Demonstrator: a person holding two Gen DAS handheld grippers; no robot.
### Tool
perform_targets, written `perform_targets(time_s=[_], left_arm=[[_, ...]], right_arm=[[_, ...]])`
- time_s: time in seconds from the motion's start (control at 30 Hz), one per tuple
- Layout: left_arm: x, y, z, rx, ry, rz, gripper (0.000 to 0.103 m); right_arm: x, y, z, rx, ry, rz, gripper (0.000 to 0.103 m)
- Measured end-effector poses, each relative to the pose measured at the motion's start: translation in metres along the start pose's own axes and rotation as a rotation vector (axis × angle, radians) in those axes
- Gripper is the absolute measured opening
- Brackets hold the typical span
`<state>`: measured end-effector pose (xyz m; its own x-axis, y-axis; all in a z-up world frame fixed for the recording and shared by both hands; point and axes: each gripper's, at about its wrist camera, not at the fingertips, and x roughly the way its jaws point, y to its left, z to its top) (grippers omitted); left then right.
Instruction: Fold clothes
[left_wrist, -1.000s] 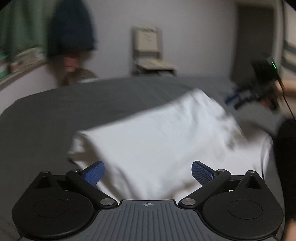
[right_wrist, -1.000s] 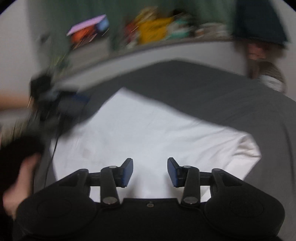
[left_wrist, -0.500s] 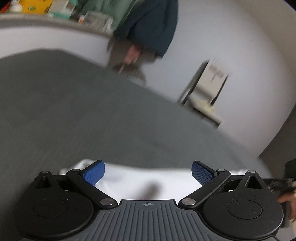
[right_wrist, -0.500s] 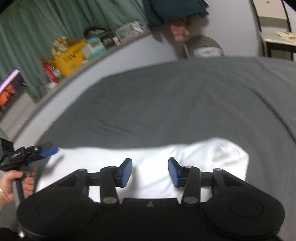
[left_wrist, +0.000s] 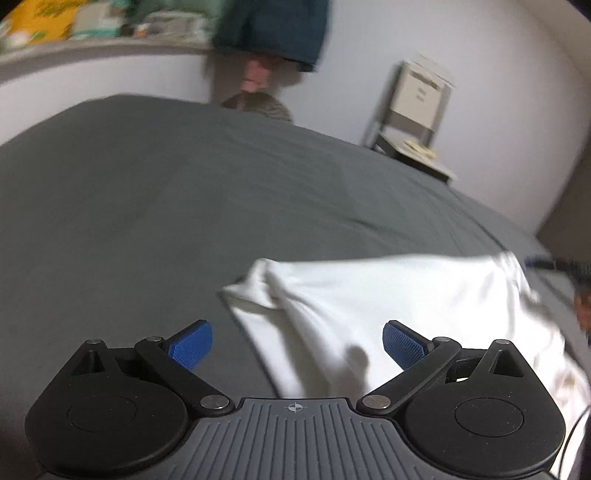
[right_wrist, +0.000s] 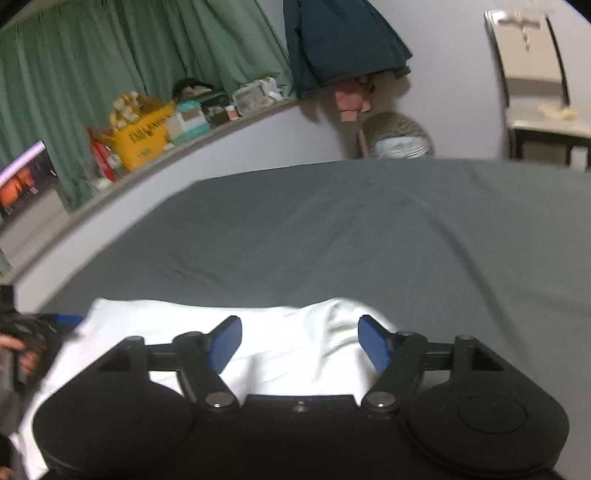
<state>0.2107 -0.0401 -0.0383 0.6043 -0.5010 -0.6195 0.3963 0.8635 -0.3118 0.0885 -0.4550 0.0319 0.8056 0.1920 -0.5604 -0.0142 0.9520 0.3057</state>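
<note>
My left gripper (left_wrist: 297, 345) sits low over the bed, jaws wide apart, nothing pinched. The left blue pad (left_wrist: 192, 343) hangs over bare grey sheet, the right pad over cloth w/o pressing it. My right gripper (right_wrist: 299, 341) is opening at this moment; cloth lies below and between the pads, but they aren't squeezing it, so no grip there either.

The white shirt (left_wrist: 388, 306) lies on the grey bedsheet (left_wrist: 166, 206) right in front of both grippers, near the close edge of the bed. In the left wrist view its left end is bunched w/ a small crumpled flap, and the rest runs off to the right. In the right wrist view it stretches left to right as a low band, w/ a rumpled hump by my right pad.

The rest of the sheet beyond is bare, w/ a few soft creases.

Further back: a ledge (right_wrist: 221, 129) w/ a yellow box (right_wrist: 147, 136) and assorted clutter, green curtains (right_wrist: 110, 62) behind it, a dark garment (right_wrist: 340, 37) hanging on the wall, a round woven basket (right_wrist: 399, 136) below it, and a chair (left_wrist: 417, 122) against the wall to the right.
</note>
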Motion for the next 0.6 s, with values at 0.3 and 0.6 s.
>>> perform_targets(time_s=[0.3,0.6], left_arm=[[0.044,0.024,0.022,-0.327,-0.005,-0.010,0.101],[0.080,-0.003,0.028,-0.179,0.073,-0.007,0.098]], right_arm=[[0.028,-0.044,0.020,0.143,0.198,0.007,0.069],[0.054,-0.068,0.029,0.231,0.268,0.190,0.071]])
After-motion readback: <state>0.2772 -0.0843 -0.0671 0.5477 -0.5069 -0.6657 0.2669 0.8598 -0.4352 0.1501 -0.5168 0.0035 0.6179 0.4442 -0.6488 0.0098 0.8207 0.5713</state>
